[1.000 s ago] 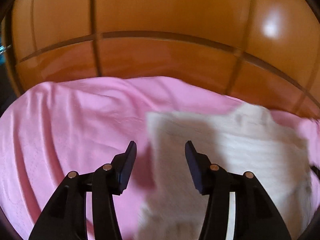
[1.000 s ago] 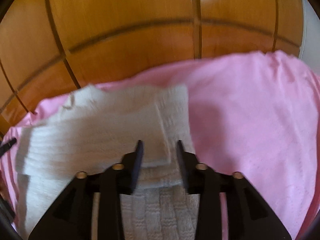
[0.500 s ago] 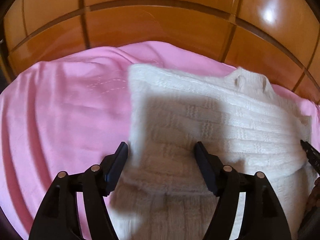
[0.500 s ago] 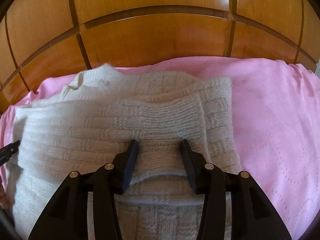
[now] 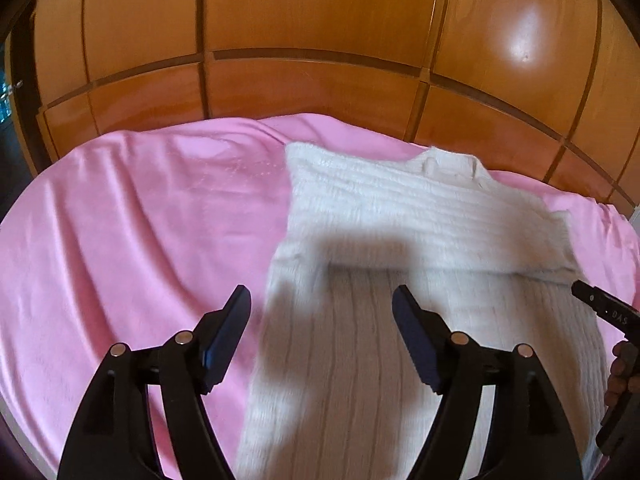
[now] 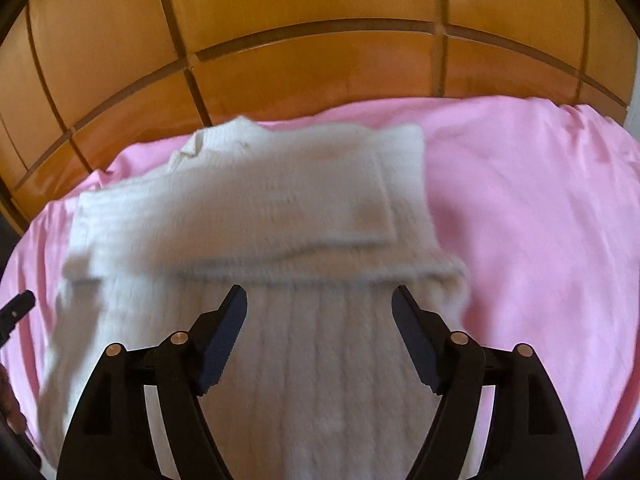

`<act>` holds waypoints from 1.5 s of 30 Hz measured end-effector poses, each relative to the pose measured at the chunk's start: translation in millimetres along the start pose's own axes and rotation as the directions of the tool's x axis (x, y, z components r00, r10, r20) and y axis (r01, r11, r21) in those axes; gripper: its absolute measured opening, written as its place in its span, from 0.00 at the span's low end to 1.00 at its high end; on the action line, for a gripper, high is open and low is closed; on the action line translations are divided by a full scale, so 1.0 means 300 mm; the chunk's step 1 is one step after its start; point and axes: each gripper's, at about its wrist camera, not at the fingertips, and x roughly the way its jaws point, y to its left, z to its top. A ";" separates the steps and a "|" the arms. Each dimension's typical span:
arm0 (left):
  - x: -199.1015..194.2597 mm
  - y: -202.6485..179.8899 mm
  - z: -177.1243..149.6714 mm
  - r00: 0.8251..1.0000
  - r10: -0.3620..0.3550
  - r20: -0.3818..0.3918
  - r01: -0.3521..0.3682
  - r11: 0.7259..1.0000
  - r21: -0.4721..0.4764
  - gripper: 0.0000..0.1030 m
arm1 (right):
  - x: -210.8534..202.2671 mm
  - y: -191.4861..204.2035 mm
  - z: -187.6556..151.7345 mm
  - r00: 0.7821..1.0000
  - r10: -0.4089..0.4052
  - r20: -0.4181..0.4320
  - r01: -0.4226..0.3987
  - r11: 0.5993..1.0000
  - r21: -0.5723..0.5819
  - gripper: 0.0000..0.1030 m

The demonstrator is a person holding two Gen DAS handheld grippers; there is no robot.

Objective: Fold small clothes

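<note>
We see a white knit sweater point(image 5: 400, 240) lying flat on a pink sheet point(image 5: 140, 240), with a wood panel wall point(image 5: 320, 20) behind at 12 o'clock. The sweater's sleeves are folded across its chest as a band; the ribbed body runs down toward 6 o'clock in both views. Its collar sits at the far end, at about 1 o'clock in the left wrist view and 11 o'clock in the right wrist view point(image 6: 240, 208).

Left gripper point(image 5: 321, 312): jaws wide apart, just been opening, nothing pinched. We see its left finger point(image 5: 224, 340) over the sheet and its right finger over the sweater, so the gap straddles the garment's left edge. The pads press on nothing.

Right gripper point(image 6: 319, 312): jaws spread wide, just been opening, empty. Both fingers hang over the ribbed body, just below the sleeve band's lower edge. We cannot tell whether the tips brush the knit; the frame is blurred.

In the left view, the right gripper's tip shows at 3 o'clock beside the sweater's right edge, with a hand point(image 5: 622, 368) below it. In the right view, the left gripper's tip shows at 9 o'clock.
</note>
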 end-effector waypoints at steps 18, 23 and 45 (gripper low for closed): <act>-0.123 0.108 -0.226 0.997 -0.001 -0.075 0.000 1.000 -0.019 0.72 | -0.174 -0.225 -0.282 0.992 -0.075 -0.105 0.086 0.990 0.108 0.76; -0.159 0.172 -0.318 0.990 -0.061 -0.130 0.061 0.998 -0.008 0.70 | -0.218 -0.264 -0.376 0.986 0.002 -0.167 0.019 0.992 0.126 0.76; -0.216 0.188 -0.141 0.887 -0.452 -0.092 0.438 0.888 -0.143 0.05 | -0.357 -0.114 -0.208 0.952 0.300 -0.054 -0.299 0.954 0.040 0.07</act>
